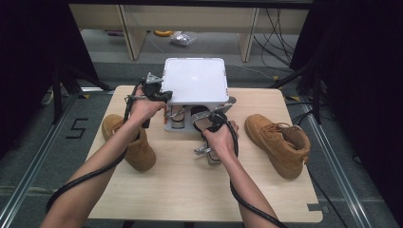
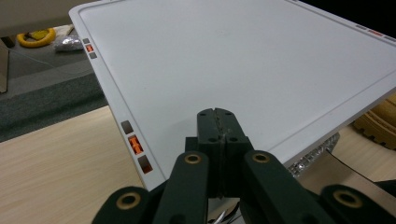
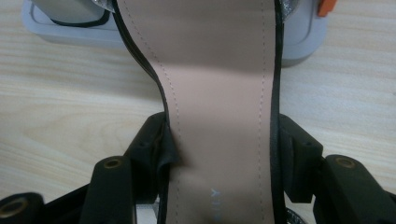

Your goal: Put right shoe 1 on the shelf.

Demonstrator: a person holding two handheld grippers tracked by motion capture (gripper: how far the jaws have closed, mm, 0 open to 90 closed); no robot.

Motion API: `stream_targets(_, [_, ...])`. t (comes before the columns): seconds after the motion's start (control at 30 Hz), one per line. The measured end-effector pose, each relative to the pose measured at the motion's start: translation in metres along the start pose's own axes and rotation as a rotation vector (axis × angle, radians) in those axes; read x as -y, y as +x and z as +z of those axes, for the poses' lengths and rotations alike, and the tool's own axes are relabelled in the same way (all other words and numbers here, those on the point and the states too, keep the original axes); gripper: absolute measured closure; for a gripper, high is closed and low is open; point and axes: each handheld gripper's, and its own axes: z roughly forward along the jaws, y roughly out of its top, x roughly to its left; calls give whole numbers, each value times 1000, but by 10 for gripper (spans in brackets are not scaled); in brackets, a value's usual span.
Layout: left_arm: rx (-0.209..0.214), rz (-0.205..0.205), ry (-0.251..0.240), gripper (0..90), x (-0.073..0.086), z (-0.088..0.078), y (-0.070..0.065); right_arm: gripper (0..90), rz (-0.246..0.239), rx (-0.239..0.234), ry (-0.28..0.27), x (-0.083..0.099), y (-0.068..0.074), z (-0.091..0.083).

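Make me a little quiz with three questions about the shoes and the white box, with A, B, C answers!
1. Where is the sandal that the right gripper holds?
A. At the front of the box
B. On the floor
C. On top of a boot

2. How many tan boots are on the table?
A. One
B. Two
C. Four

3. How do the left gripper's jaws stand?
A. Wide open
B. Clamped on a boot
C. Shut together, over the box's white lid

Answers:
1 A: in the right gripper view the sandal's sole runs up to the grey box base.
2 B: one boot lies on the left and one boot on the right.
3 C: the jaws meet with nothing between them.
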Motion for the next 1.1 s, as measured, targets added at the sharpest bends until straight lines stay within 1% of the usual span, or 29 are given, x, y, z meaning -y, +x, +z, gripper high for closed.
stream_targets(0.03, [1, -1, 0, 896, 0, 0, 0, 445, 5, 1, 4, -1, 1, 0])
stream_targets(0.07, [2, -1, 1, 896, 0, 0, 0, 445, 6, 9, -5, -1, 2, 2])
stream_targets(0.1, [2, 0, 1, 896, 0, 0, 0, 445, 18, -2, 5, -1, 3, 2])
stream_targets(0.2, [1, 0, -1, 896, 0, 0, 0, 445, 10, 11, 0, -2, 5, 4])
stream_targets(0.23, [-1, 1, 0, 896, 0, 0, 0, 445, 19, 14, 2, -2, 5, 5])
stream_targets(0.3, [0, -1, -8, 896, 1, 0, 0, 445, 16, 24, 6, -3, 4, 7])
stream_targets(0.33, [0, 0, -8, 896, 1, 0, 0, 445, 27, 21, 6, -3, 5, 8])
stream_targets(0.37, [0, 0, -8, 896, 1, 0, 0, 444, 45, 29, 4, -2, 5, 9])
stream_targets(0.4, [5, -1, -7, 896, 1, 0, 0, 444, 36, 33, -5, -2, 4, 10])
stream_targets(0.43, [0, -1, -10, 896, 1, 0, 0, 444, 31, 43, 2, -2, 4, 11])
stream_targets(0.47, [1, 1, -7, 896, 1, 0, 0, 444, 36, 43, -5, -1, 3, 12])
stream_targets(0.5, [1, 1, -1, 896, 0, 0, 0, 444, 57, 33, 10, -2, 4, 12])
stream_targets(0.53, [-1, 1, 0, 896, 0, 0, 0, 444, 52, 56, 8, -2, 3, 14])
stream_targets(0.57, [1, 1, -8, 896, 0, 0, 0, 444, 44, 58, 8, -2, 2, 14])
stream_targets(0.6, [1, 0, -8, 896, 0, 0, 0, 444, 46, 60, 6, -2, 2, 15])
stream_targets(0.63, [-1, 2, 0, 896, 0, 0, 0, 444, 62, 58, 9, -2, 3, 15])
stream_targets(0.67, [1, 0, -8, 896, 0, 0, 0, 443, 53, 63, 8, -2, 2, 16])
stream_targets(0.73, [1, 1, -7, 896, 0, 0, 0, 443, 56, 69, 1, -2, 2, 17])
stream_targets(0.77, [0, 1, -7, 896, 0, 0, 0, 443, 67, 69, 0, -2, 3, 17])
stream_targets(0.8, [0, 1, -8, 896, 0, 0, 0, 443, 67, 72, 5, -3, 3, 17])
stream_targets(0.83, [0, 1, -8, 896, 0, 0, 0, 442, 25, 72, -3, -3, 0, 19])
stream_targets(0.87, [0, 0, -8, 896, 0, 0, 0, 442, 1, 71, -8, -3, -2, 20])
stream_targets(0.9, [0, 0, -8, 896, 1, 0, 0, 441, 54, 76, 13, -3, 1, 19])
stream_targets(0.93, [0, 0, -8, 896, 1, 0, 0, 441, 63, 73, 17, -3, 2, 20])
stream_targets(0.97, [1, 0, -8, 896, 1, 0, 0, 440, 141, 63, 28, -3, 7, 19])
stream_targets(1.0, [0, 1, -8, 896, 1, 0, 0, 440, 64, 72, 13, -3, 1, 20])
stream_targets(1.03, [0, 1, -8, 896, 1, 0, 0, 438, 53, 73, 12, -3, 0, 20])
stream_targets(1.07, [-1, 1, -8, 896, 1, 0, 0, 434, 56, 75, 15, -3, 1, 20])
stream_targets(1.1, [0, 1, -8, 896, 1, 0, 0, 429, 48, 73, 18, -3, 1, 20])
